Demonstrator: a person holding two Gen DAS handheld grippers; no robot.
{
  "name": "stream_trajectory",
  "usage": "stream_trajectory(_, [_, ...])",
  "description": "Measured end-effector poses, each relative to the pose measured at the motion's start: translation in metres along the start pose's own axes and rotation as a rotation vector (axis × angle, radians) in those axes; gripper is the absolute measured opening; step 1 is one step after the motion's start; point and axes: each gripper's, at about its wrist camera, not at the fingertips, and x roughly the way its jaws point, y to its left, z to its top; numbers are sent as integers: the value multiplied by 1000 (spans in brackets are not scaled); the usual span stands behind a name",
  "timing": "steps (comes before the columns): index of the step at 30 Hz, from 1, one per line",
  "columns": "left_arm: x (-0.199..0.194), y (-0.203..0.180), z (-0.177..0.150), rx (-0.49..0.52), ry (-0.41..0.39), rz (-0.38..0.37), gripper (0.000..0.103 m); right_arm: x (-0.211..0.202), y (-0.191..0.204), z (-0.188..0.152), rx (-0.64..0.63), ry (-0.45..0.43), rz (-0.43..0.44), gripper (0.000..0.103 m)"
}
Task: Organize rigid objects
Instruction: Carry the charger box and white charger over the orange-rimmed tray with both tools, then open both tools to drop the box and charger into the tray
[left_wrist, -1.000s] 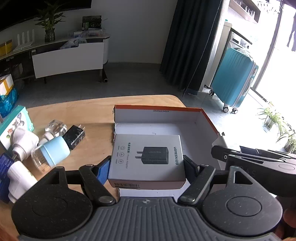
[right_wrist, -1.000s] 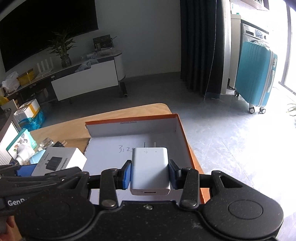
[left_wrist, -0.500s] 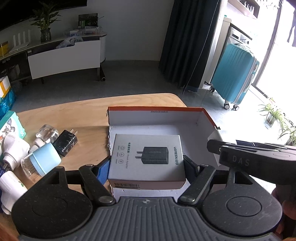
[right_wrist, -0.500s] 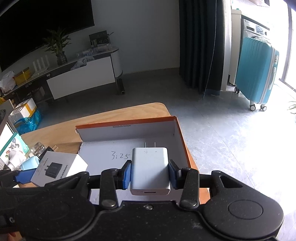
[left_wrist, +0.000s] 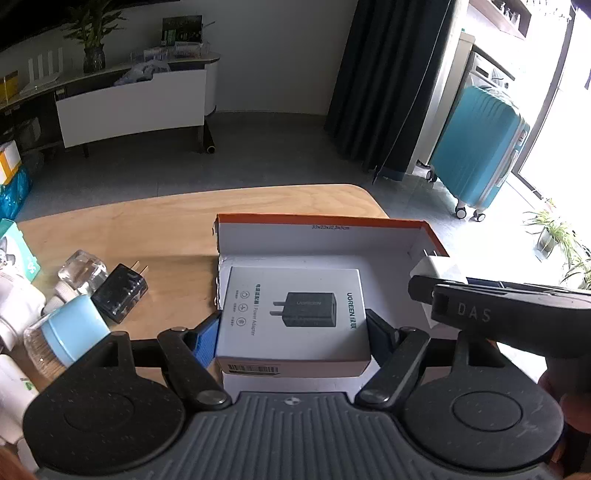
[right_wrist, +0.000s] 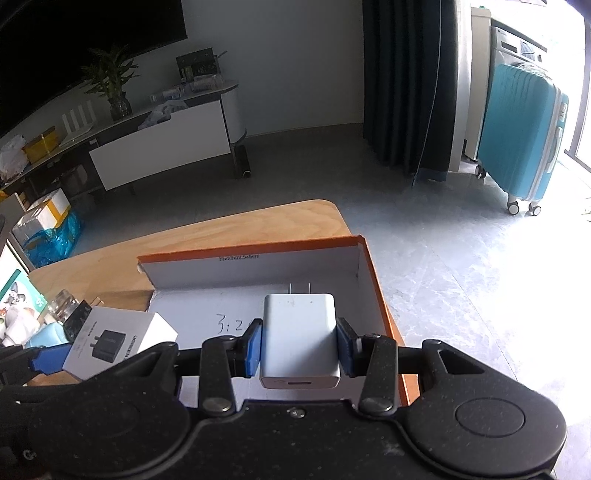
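Where right claw (left_wrist: 436, 291) intrudes, charger (left_wrist: 428, 267) half-hidden

adapter box (left_wrist: 293, 314) over tray (left_wrist: 317, 223), loose plug (left_wrist: 120, 291) left on table (left_wrist: 147, 229)

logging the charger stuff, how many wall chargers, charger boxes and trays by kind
bare wall chargers: 2, white plastic one and black one on the wooden table
white cardboard charger box: 1
orange-rimmed cardboard tray: 1
total: 4

light: daylight from right, window glare blown out | left dim | fisheye edge bending | focus sharp
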Motion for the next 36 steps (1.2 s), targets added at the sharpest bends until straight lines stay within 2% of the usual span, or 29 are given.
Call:
stream_trajectory(3, [5, -1, 4, -7, 4, -12, 79, 4, -3, 3, 13, -9, 13, 50])
stream_trajectory(4, [7, -2, 5, -4, 5, -13, 79, 4, -6, 5, 28, -36, 23, 51])
stream_trajectory(5, [8, -4, 6, -1, 4, -13, 79, 2, -9, 8, 38, -66, 27, 56])
stream_trajectory(8, [13, -8, 9, -2, 3, -16, 79, -10, -16, 12, 67, -125, 54, 57])
stream_trajectory(10, [18, -11, 9, 1, 10, -21, 79, -26, -20, 11, 63, -164, 3, 57])
stream_trajectory(12, [22, -15, 10, 2, 26, -35, 79, -33, -22, 10, 65, -171, 1, 57])
stream_trajectory(14, [24, -18, 10, 9, 32, -42, 86, -48, -24, 5, 52, -186, 4, 57])
stream_trajectory(15, [23, -19, 9, 17, 34, -48, 96, -54, -24, 3, 44, -192, -1, 57])
stream_trajectory(18, [18, -20, 4, 23, 35, -28, 98, -62, -21, -1, 24, -185, 1, 61])
stream_trajectory(22, [5, -13, 0, 1, 54, -3, 98, -74, -13, -13, 25, -180, -21, 77])
stream_trajectory(26, [-14, -5, -5, -12, 58, 58, 101, -79, -10, -22, 32, -159, -13, 84])
stream_trajectory(33, [-50, 8, -21, 7, 34, 130, 103, -88, 6, -43, 62, -106, 1, 86])
stream_trajectory(36, [-60, 19, -28, -28, 30, 137, 103, -89, 10, -45, 61, -94, 2, 86])
